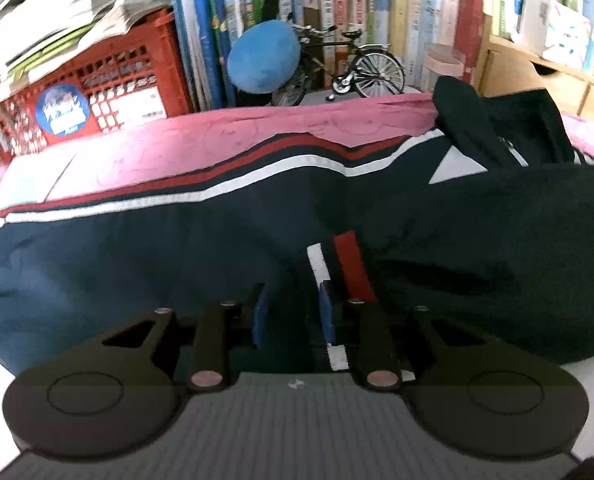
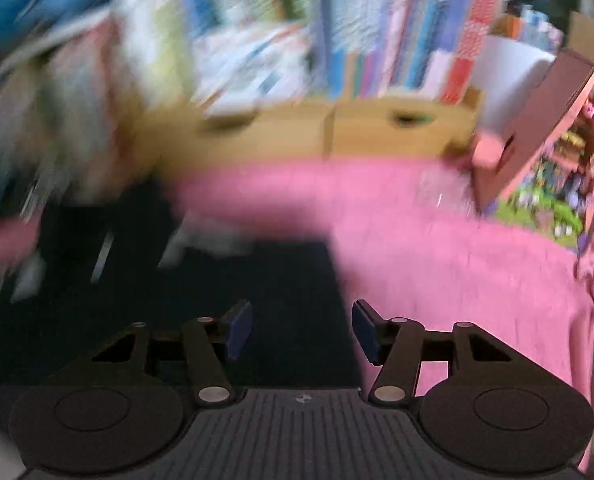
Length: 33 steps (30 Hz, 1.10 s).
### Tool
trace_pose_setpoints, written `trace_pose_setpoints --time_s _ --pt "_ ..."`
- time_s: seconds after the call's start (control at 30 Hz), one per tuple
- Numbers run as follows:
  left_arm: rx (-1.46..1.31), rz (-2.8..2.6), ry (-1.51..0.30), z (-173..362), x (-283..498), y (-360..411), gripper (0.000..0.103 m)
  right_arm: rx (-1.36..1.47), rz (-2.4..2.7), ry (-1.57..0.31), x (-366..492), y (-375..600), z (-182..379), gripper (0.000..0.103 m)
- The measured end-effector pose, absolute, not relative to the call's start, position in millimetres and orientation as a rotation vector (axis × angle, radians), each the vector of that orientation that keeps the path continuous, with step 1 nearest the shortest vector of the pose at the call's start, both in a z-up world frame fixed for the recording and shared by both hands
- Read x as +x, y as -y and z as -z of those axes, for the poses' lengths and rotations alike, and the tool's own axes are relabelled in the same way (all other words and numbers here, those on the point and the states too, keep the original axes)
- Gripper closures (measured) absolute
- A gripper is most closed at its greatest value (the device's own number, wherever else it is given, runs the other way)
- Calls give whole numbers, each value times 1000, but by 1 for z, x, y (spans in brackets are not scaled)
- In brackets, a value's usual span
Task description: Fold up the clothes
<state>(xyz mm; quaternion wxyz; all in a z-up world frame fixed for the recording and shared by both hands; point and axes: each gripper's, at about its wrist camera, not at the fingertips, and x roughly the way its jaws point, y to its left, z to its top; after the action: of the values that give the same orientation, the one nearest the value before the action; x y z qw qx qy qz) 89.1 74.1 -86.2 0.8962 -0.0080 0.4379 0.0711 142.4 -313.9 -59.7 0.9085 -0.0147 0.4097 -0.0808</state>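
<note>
Mid-fold: left gripper point(image 1: 293, 316) fingers clamped on the striped jacket point(image 1: 137, 248) fabric between them, right gripper point(image 2: 301, 332) fingers apart, empty; next, likely carry the fold across.

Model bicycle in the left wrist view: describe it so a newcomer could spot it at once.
Start at the wall of upright book spines behind the pink bedspread. At their foot, just right of the round blue plush cushion, stands the small black model bicycle. Its spoked silver wheel and thin frame set it apart from the soft cushion and the red plastic crate further left.
</note>
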Motion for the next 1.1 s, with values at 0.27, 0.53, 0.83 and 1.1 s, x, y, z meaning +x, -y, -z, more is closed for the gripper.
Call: trace_pose_setpoints --time_s 0.27,0.53,0.83,1.1 --pt "-36 -131 -924 85 89 -74 62 -38 269 -911 98 356 88 28" --pt "-67 -138 -945 83 89 -81 57 -115 317 -922 92 360 82 38" --pt "-124 -143 -905 55 72 -95 56 -189 191 -818 74 307 57 38" --pt "-189 -349 -885 34 36 -155 52 -232 -200 -830 83 186 53 31"
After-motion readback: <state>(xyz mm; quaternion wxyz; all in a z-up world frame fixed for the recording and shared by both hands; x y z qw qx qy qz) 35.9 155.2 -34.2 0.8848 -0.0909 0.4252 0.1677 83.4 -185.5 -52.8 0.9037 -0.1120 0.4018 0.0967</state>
